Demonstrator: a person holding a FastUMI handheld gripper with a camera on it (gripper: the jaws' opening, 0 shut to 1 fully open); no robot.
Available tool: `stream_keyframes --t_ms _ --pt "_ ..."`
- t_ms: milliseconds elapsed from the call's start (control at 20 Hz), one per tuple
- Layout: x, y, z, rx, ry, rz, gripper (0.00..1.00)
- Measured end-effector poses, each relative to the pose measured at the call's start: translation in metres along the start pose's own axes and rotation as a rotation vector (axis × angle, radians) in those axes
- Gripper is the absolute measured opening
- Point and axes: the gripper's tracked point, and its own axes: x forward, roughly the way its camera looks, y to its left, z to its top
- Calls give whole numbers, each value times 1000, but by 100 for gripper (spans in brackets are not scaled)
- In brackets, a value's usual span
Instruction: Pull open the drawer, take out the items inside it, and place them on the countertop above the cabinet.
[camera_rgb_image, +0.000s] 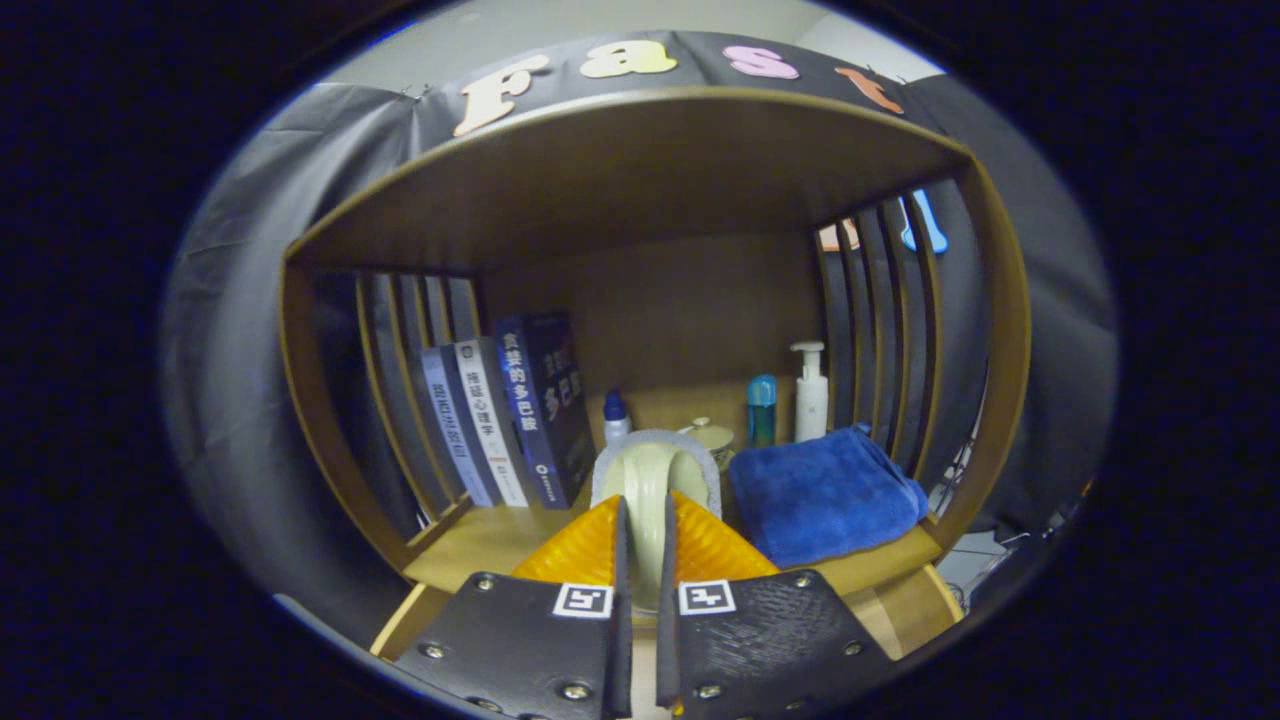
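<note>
Wooden countertop (480, 545): tongs (640, 530) clamp slipper (650, 480).

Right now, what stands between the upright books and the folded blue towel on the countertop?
In the gripper view, a pale green mug sits there, clamped in the tool; behind it stand a small blue-capped bottle and a lidded cream jar.

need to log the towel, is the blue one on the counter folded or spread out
Folded. The blue towel lies as a thick, squared stack with layered edges on the countertop, right of the pale item that the gripper is shut on.
</note>
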Motion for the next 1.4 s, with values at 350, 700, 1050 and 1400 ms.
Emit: stream_keyframes --t_ms 350,700,1050,1400 --pt "55 -9 -50 29 78 -33 10" --pt "76 -9 -46 86 49 -59 13" --pt "86 -6 -78 52 130 -77 21" --pt "68 -5 -82 -15 140 -84 88"
